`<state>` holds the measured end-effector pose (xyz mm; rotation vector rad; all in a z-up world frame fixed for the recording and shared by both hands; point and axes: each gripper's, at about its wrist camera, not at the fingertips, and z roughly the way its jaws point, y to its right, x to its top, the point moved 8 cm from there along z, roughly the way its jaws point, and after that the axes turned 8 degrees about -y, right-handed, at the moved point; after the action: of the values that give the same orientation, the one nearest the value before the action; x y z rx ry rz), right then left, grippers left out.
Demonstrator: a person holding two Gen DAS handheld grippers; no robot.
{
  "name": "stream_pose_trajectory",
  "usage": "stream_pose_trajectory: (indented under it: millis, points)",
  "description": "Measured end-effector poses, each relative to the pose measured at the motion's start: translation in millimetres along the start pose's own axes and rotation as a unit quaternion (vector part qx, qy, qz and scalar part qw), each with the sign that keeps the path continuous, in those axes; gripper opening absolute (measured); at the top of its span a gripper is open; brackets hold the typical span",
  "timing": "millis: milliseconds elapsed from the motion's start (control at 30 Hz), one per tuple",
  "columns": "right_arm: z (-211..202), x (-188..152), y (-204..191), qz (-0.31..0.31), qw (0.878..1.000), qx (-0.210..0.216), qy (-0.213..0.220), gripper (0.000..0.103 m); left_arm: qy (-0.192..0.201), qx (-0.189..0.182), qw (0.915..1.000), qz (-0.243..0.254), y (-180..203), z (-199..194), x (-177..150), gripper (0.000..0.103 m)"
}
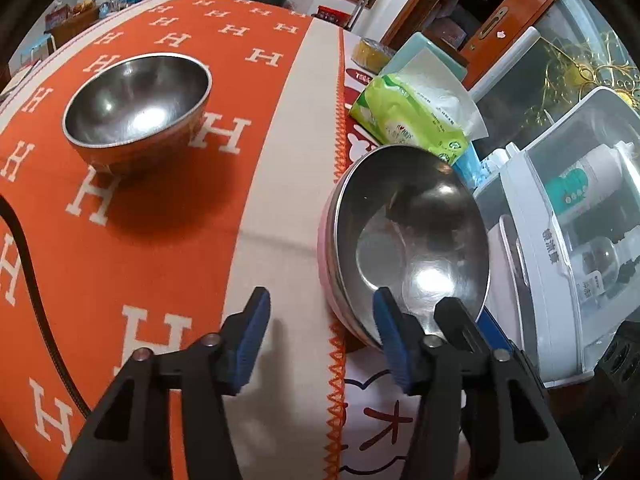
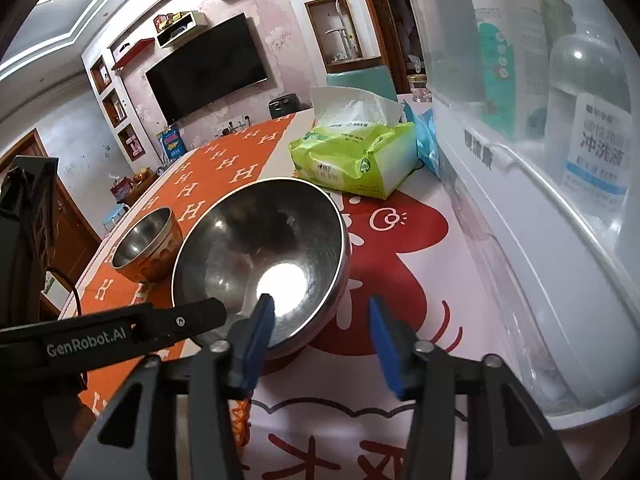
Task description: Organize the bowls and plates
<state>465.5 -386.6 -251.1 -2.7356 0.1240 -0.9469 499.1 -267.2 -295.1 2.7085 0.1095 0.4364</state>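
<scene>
Item one: large shallow stainless-steel bowl with a pale pink outer shell, standing upright on the table where the orange cloth patterned with white H letters meets the white-and-red cartoon-print mat; a green soft pack of tissues lies just behind it and a white plastic storage box with a clear lid stands to its right. Item two: small deep stainless-steel bowl with a brownish outer wall, upright on the orange cloth, apart from the large bowl to its left. Left gripper: blue pads partly parted, nothing pressed between them; its right pad sits at the large bowl's near rim, the left pad over bare cloth, so the rim is at most touched, not pinched. Right gripper: jaws likewise partly parted and empty; its left pad lies against or just over the near rim of the same bowl, whether touching cannot be told, and the right pad hangs over the mat. Handling, by judgement: both bowls look light, rigid and unbreakable, though the polished steel is slick and likely to slide or spin in a loose pinch. The best hold is across the thin rim, one pad inside and one outside. The curved walls offer no purchase. The small bowl should nest in the large.
</scene>
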Motion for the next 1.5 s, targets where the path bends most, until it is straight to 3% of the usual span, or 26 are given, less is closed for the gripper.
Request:
stream_pose_trajectory:
  millis: [367,867,1500]
  points:
    - [0,-5,6,0.008,1.000,0.005,-0.016,0.019,-0.024,-0.021,0.9995,-0.003,8,8,-15,0.015]
    - [-20,-10,2,0.007,1.000,0.008,-0.028,0.015,-0.032,-0.021,0.9991,-0.017,6,-9,-35,0.015]
    - [-97,-22,-35,-0.011,1.000,0.022,-0.010,0.015,-0.011,-0.040,0.9991,0.002,12,-97,-76,0.017]
